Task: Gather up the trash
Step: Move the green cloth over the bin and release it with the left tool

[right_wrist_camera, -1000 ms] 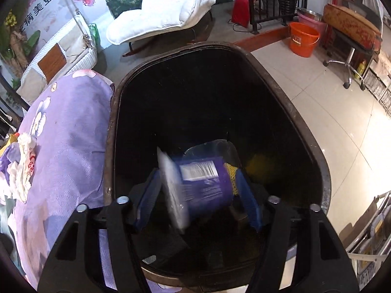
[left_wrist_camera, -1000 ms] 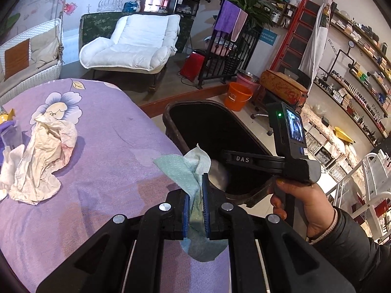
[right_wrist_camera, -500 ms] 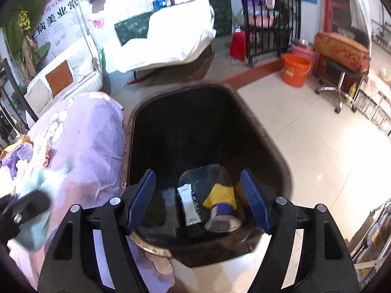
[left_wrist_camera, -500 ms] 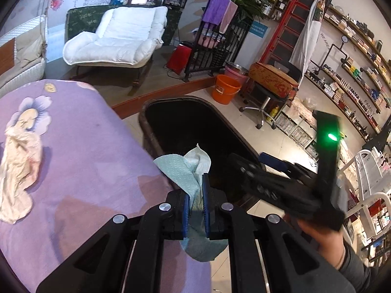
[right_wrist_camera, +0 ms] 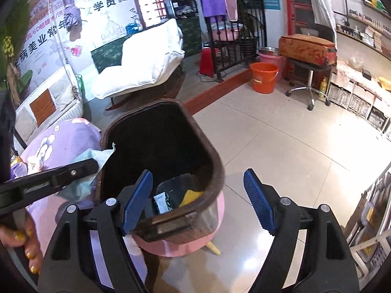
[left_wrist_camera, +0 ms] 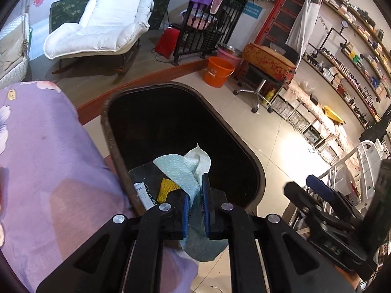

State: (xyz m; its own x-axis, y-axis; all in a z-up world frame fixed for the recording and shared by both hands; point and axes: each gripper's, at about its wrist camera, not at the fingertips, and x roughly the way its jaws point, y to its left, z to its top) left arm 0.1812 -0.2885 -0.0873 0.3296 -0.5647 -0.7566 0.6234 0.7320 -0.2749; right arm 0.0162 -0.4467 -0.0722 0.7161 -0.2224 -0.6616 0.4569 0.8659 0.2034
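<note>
The left gripper is clenched on a pale green cloth, whose crumpled top fans out above the blue pads while a darker flap hangs below them. Seen from the left wrist, the cloth sits over the near rim of the dark trash bin, which stands just beside the purple floral bedspread. Down in the bin lie a yellow mesh sponge, a white tube with small print too fine to read, and a clear plastic liner.

The right gripper is released, its blue pads wide apart with nothing between them; it hangs over the near edge of the bin and the tiled floor. From this view the bin rests on a pink stool, and the left gripper reaches in from the left with the cloth touching the bin's rim.

On the back wall a poster carries large Chinese characters, among them "美业" and "学员"; the smaller lines are blurred. An orange bucket shows a pale label that cannot be read. The wall by the shelves bears "WEARE" and "FAMILY" in thin letters. A white padded rocking chair stands well apart from the bin.
</note>
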